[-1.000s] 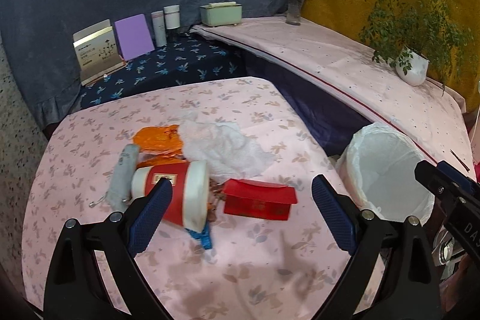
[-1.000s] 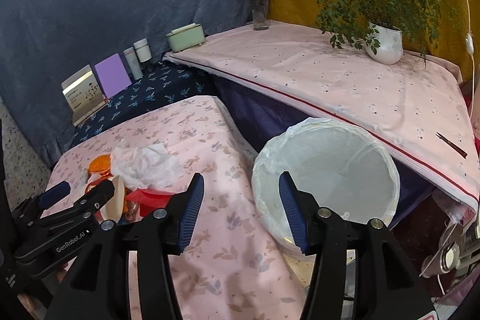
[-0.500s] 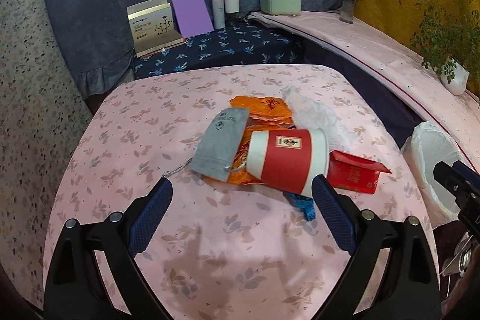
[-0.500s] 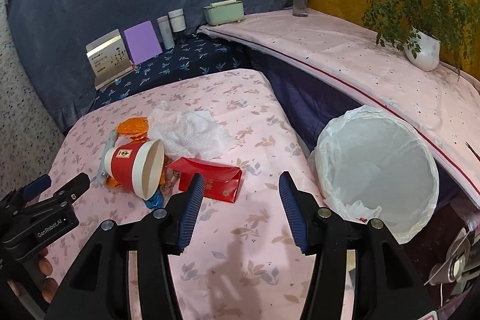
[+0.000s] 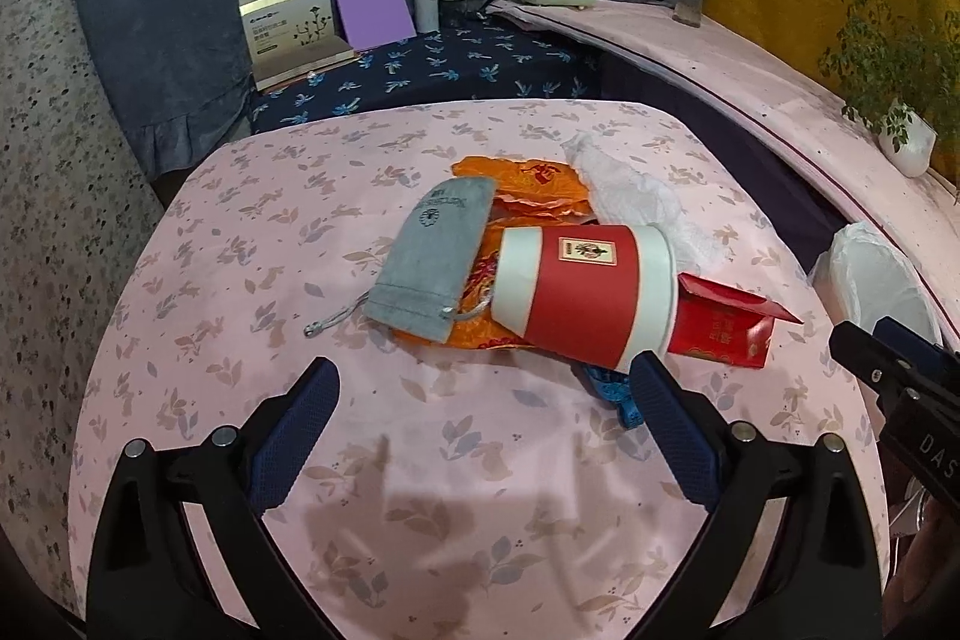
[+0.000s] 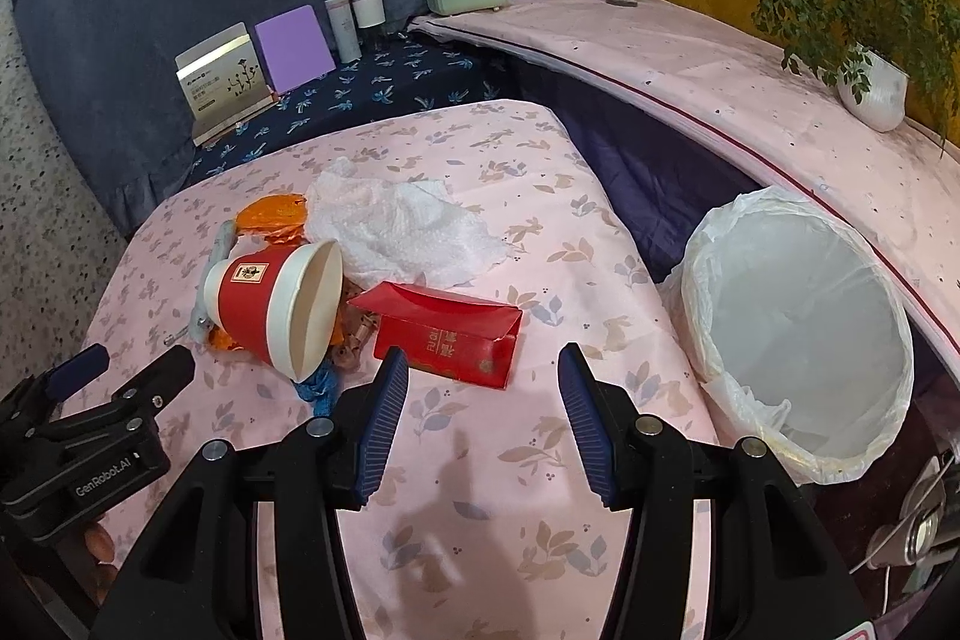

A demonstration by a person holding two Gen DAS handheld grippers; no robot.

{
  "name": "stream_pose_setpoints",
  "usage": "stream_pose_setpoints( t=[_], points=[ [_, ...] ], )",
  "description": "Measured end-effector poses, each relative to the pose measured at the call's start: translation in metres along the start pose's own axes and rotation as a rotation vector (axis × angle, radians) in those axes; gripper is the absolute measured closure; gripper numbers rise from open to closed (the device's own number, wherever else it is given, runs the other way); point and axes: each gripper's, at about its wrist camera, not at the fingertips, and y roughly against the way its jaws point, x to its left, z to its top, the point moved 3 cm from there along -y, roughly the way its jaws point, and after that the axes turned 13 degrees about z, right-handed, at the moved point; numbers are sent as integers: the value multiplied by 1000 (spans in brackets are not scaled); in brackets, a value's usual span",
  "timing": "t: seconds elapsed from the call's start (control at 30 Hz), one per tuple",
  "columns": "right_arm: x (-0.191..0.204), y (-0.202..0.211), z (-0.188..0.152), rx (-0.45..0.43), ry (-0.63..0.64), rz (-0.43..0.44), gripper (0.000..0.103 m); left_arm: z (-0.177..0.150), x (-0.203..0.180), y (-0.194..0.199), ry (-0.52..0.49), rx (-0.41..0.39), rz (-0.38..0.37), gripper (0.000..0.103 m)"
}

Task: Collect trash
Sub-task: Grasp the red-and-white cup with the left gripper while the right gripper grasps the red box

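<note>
Trash pile: a red paper cup (image 5: pixel 585 295), grey pouch (image 5: pixel 441 259), orange wrapper (image 5: pixel 528 181), white tissue (image 6: pixel 402 226) and red box (image 6: pixel 450 334) are heaped mid-table on the pink cloth (image 5: pixel 252 280).
Left gripper (image 5: pixel 483 427): jaws are spread wide and empty; the cup is seen just beyond, far-right of centre.
Cup axis: lying across, mouth to the right.
Right gripper (image 6: pixel 477 409): jaws are parted and empty; the red box is just ahead.
Lined bin (image 6: pixel 804 340): set to the right, nearer the right gripper.

Both wrist views angled down, sharing trash pile (image 5: pixel 576 280), table (image 6: pixel 480 520)
</note>
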Motion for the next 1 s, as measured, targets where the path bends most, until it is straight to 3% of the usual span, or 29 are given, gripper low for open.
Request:
stream_pose_setpoints(
  t=[0.33, 0.53, 0.7, 0.77, 0.83, 1.0],
  points=[
    [-19, -11, 8, 8, -30, -18, 52, 14, -40, -28, -68, -13, -85, 7],
    [-24, -20, 12, 16, -43, -13, 52, 14, -52, -43, -133, -7, -63, 7],
    [-21, -32, 14, 31, -37, -4, 52, 17, -51, -52, -130, 7, -66, 7],
    [-19, -36, 14, 38, -34, 1, 52, 17, -50, -53, -126, 12, -72, 9],
    [-17, -40, 14, 44, -29, 5, 52, 18, -48, -53, -119, 13, -69, 20],
    [-14, -48, 12, 61, -30, 22, 52, 17, -42, -49, -97, 17, -74, 21]
  ],
)
